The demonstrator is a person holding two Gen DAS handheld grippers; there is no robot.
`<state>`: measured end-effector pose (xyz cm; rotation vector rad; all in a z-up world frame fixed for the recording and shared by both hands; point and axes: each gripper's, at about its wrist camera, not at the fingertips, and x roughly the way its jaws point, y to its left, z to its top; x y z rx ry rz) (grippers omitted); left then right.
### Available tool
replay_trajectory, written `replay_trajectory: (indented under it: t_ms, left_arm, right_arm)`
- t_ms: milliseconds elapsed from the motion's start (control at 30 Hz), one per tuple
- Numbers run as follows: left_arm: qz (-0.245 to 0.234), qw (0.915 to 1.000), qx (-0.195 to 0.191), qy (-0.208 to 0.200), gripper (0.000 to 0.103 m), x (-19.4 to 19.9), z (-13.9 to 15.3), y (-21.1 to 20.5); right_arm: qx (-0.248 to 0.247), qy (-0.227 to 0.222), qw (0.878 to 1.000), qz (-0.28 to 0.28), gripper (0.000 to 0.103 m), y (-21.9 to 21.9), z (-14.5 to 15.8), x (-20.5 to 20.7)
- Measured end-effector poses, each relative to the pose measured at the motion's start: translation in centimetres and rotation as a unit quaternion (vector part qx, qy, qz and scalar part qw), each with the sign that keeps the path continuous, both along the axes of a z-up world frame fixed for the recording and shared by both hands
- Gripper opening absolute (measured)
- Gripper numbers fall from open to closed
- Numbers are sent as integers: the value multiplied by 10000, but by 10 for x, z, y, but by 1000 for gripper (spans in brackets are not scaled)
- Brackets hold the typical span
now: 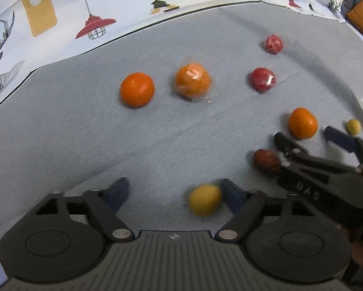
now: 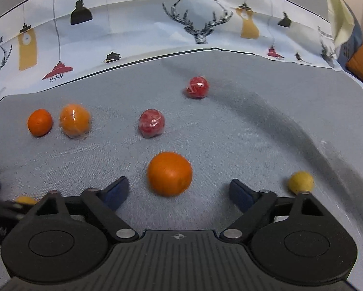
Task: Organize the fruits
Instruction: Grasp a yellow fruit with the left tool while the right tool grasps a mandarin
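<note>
Between the left gripper [image 1: 174, 191] fingers, close against the right-hand one, sits a blurred yellow fruit [image 1: 205, 203] on the grey tabletop [image 1: 84, 133]; fingers part-open, left pad [image 1: 117, 191] well clear of it, contact on the other side unclear. Right gripper [image 2: 179, 191] fingers spread wide with an orange [image 2: 169, 173] just ahead in the gap, neither pad touching it. A second yellow fruit [image 2: 300, 181] lies outside its right finger. Farther back: two more oranges [image 2: 40, 122], one wrapped, and two wrapped red fruits [image 2: 151, 123]. A dark red fruit [image 1: 266, 161] lies beside the right gripper.
</note>
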<state>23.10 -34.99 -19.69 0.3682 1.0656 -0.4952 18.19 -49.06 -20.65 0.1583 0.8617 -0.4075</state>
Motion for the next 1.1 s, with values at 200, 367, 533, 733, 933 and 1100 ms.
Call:
replay_trajectory:
  t_ms: [200,367,533,733,933,1100]
  left_arm:
    - [-96,9999,100,15,8,-12,15,-8]
    - [-176,9995,-39,-259,0,-30,39,11]
    - [-192,9997,-91,-120,14,-33,32,17]
    - [-306,9989,-166,-303,97,-51,28,28]
    - [-263,9991,-209,-247,97,-49,30,46]
    - [-102,9997,-125,-188,97,-41,22,54]
  right_arm:
    - [268,74,9996,65,36,-6,12,12]
    - [316,-388,9987,-43,36,4,62,-23]
    - [39,-349,9994,-2,37,17,74,-51]
    - [263,-154,9985,-453,36,4,67,-59]
    - [305,-306,9983,-392,37,8,72,-63]
    - [338,-363,9975,-493,37,6,72,-66]
